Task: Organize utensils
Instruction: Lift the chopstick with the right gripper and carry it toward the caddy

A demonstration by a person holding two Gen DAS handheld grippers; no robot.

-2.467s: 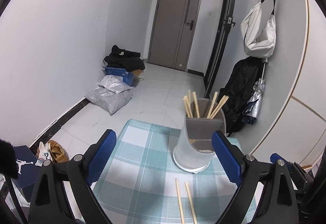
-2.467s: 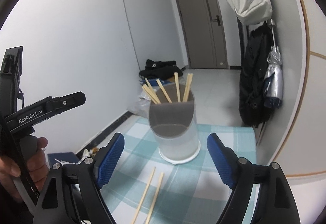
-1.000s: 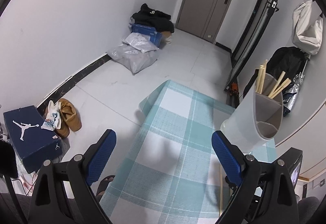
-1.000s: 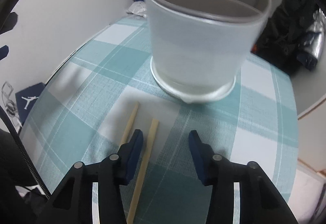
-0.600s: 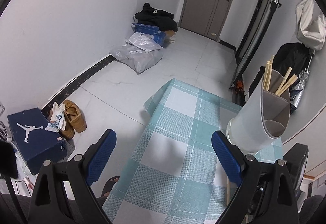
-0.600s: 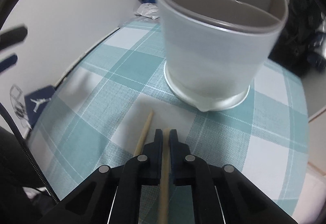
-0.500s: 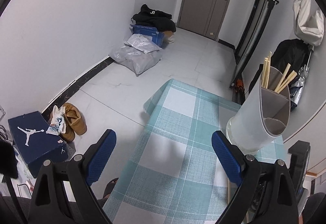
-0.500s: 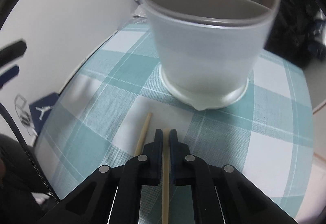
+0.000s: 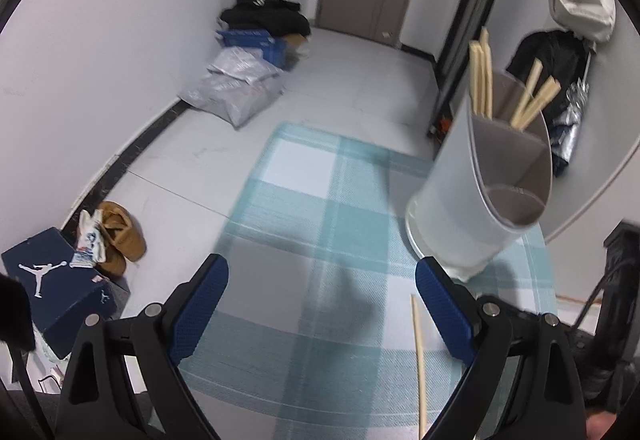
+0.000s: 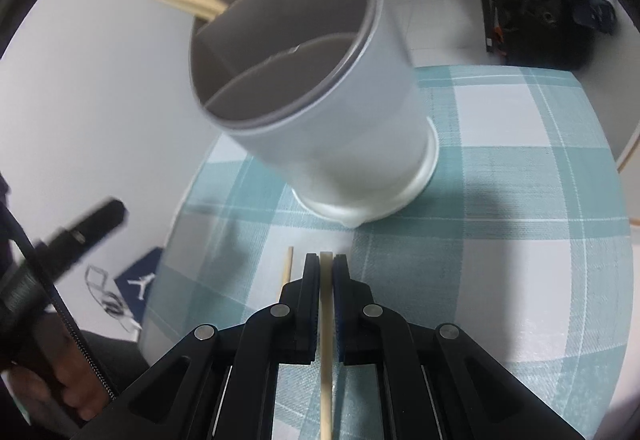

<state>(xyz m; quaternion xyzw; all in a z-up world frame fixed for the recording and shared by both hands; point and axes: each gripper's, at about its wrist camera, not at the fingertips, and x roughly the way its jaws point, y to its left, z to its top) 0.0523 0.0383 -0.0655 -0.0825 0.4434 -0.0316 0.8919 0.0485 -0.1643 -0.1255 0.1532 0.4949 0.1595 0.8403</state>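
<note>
Nearby, a tabletop [image 9: 304, 200] covered in a teal and white checked cloth filled most of both views. On it stood a tall pale utensil holder [image 10: 336, 112] with a grey divided insert; several wooden chopsticks [image 9: 482, 76] stood in its far compartment, while its near compartment looked empty.

A second earlier the right gripper [image 10: 327, 268] had hovered with its fingers apart over two loose chopsticks lying in front of the holder. Now those fingers had come together and were clamped on one chopstick [image 10: 326, 352], which ran back between them toward the camera, its tip pointing at the holder's base. I could not tell whether it had left the cloth yet. The other loose chopstick [image 10: 285, 272] lay just beside it on the left, untouched.

The left gripper [image 9: 320, 304] hung over the cloth with its blue-padded fingers [image 9: 200, 304] wide apart, holding nothing, the holder off to its right.

With the grasp made, the pickup seemed secured; the likely next step was lifting the chopstick and dropping it into the holder, leaving one more to collect.
</note>
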